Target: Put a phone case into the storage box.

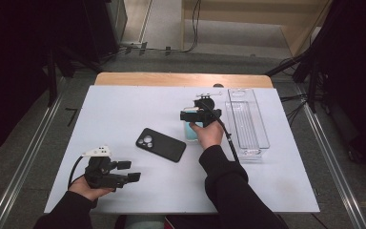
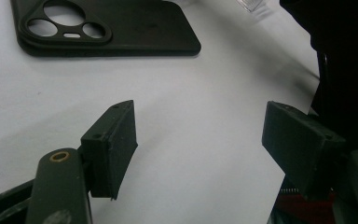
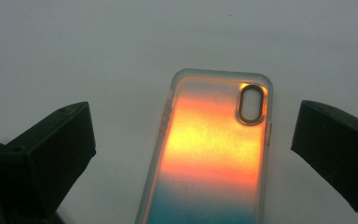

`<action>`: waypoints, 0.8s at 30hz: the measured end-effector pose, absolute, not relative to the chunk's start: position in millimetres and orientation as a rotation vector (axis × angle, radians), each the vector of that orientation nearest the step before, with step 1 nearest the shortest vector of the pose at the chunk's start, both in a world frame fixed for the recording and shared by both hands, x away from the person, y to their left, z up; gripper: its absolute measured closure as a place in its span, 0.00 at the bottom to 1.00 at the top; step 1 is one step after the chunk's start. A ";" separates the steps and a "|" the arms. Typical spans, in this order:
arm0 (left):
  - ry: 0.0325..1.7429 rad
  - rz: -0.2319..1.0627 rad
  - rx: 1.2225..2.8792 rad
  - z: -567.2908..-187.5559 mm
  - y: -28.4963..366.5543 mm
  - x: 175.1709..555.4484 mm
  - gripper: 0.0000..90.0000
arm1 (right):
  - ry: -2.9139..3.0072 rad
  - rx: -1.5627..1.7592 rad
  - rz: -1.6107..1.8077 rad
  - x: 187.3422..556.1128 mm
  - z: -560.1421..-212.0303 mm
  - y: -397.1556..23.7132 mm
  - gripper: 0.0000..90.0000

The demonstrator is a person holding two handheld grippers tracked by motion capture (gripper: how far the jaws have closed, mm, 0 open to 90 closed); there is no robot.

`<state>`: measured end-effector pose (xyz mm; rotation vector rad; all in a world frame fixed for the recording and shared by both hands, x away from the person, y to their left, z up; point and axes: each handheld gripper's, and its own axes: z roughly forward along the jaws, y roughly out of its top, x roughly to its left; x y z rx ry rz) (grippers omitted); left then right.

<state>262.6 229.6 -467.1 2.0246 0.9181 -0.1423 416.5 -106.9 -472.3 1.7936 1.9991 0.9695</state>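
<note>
While the left gripper (image 1: 126, 171) idles open, the open right gripper (image 3: 193, 140) straddles the iridescent phone case (image 3: 214, 154), probably needing to descend and clamp.

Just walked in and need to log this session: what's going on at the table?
A person holds a claw in each hand over a white table. The right claw hangs open above an orange-to-teal phone case lying flat, its jaws on either side but not touching. The left claw rests open near the table's front edge. A black phone case lies mid-table, a clear tray at the right.
</note>
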 end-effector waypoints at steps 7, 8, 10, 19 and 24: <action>0.917 -0.140 2.026 -467.0 229.0 262.6 0.29 | 2.009 1.796 0.936 416.9 -476.5 -105.6 0.00; 0.915 -0.139 2.027 -466.9 229.0 262.4 0.29 | 2.016 1.799 0.936 417.0 -478.6 -104.8 0.00; 0.916 -0.141 2.027 -467.0 228.9 262.3 0.29 | 2.019 1.801 0.932 417.1 -479.9 -104.3 0.00; 0.915 -0.139 2.029 -467.0 229.4 262.6 0.29 | 2.051 1.828 0.867 415.2 -496.0 -102.7 0.00; 0.914 -0.139 2.027 -466.9 229.6 262.3 0.29 | 2.060 1.828 0.841 414.1 -500.3 -101.4 0.00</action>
